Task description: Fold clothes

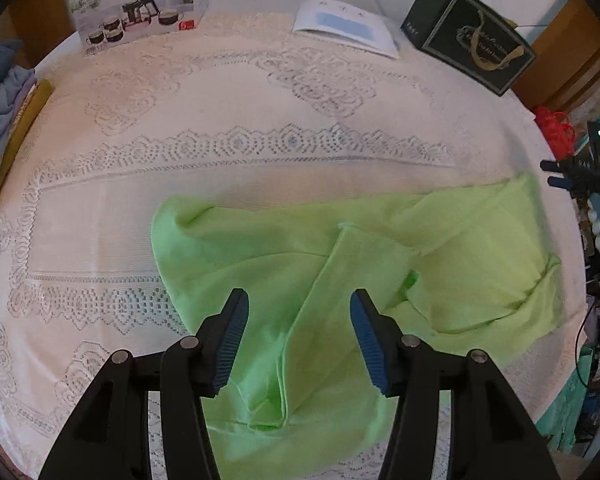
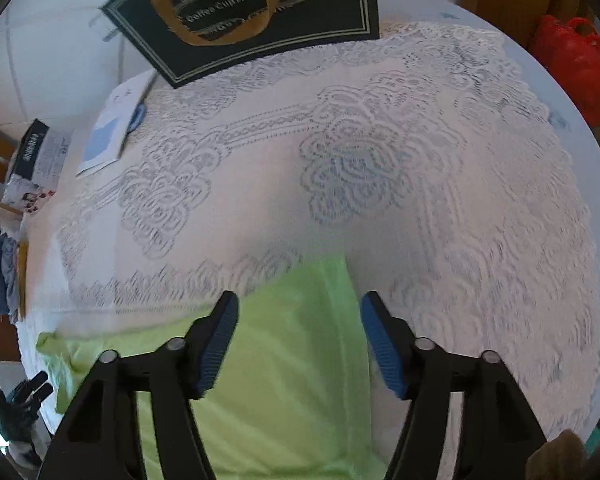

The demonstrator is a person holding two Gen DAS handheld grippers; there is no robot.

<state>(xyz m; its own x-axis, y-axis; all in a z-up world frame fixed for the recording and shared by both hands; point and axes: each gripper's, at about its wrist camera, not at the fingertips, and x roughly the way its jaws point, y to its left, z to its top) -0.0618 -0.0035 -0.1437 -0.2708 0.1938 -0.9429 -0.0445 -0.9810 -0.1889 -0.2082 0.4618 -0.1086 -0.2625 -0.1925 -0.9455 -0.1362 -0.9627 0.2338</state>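
Your lime-green garment (image 1: 380, 264) lies crumpled on the white lace tablecloth (image 1: 220, 120), near the table's front edge, w/ one flap folded over its middle and creases bunched toward the right. Left gripper (image 1: 298, 340) hovers over it, jaws apart, nothing held. Right gripper (image 2: 300, 340), same: spread over the garment's far corner, empty.

A white lace tablecloth (image 1: 260, 184) is carrying a dark green gift box (image 1: 468, 32), a white booklet (image 1: 346, 26) and a printed tea-set carton (image 1: 140, 4).
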